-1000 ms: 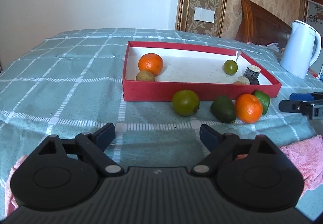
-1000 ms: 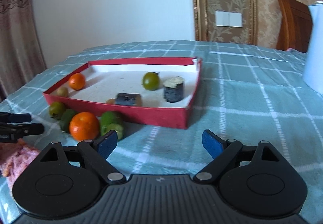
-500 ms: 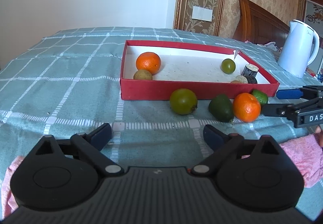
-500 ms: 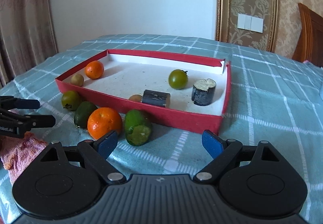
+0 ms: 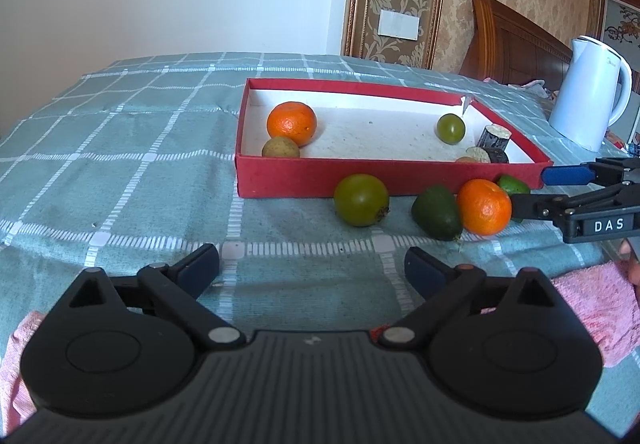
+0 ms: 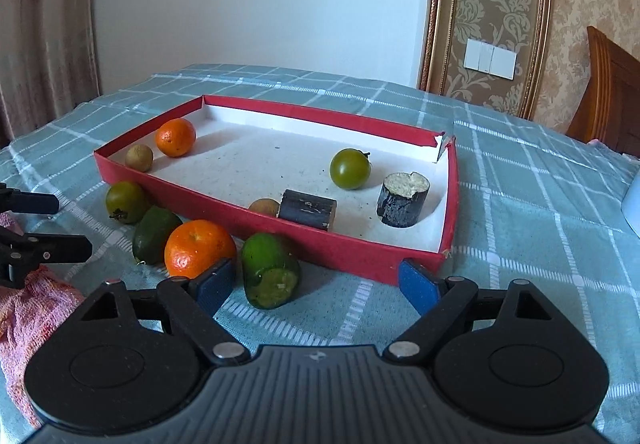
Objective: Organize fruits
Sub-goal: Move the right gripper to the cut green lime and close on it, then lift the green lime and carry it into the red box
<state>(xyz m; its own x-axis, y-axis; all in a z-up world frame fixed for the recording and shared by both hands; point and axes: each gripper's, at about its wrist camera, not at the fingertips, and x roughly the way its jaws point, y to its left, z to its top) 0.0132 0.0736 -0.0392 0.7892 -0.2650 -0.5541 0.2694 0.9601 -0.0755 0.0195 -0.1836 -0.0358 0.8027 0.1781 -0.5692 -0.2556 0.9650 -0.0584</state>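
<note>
Red tray (image 6: pixel 352 250): shallow cardboard, matte white floor, one far corner torn. Inside: glossy orange (image 6: pixel 175 137) at 10 o'clock, small tan round fruit (image 6: pixel 139 157) beside it, smooth green round fruit (image 6: pixel 349 168) at 2 o'clock, two dark cut cylinders. Outside, along the near wall: dimpled orange (image 6: pixel 199 248), cut green fruit (image 6: pixel 270 270). Left gripper (image 5: pixel 311 266): jaws wide, just been opening, nothing between. Right gripper (image 6: pixel 316 282): jaws apart, just been closing, cut green fruit between, untouched.

checked teal tablecloth (image 6: pixel 520 203), on it red tray (image 6: pixel 320 244), loose fruits beside its front wall, pink towel (image 6: pixel 24 316), white kettle (image 5: pixel 588 99)
</note>
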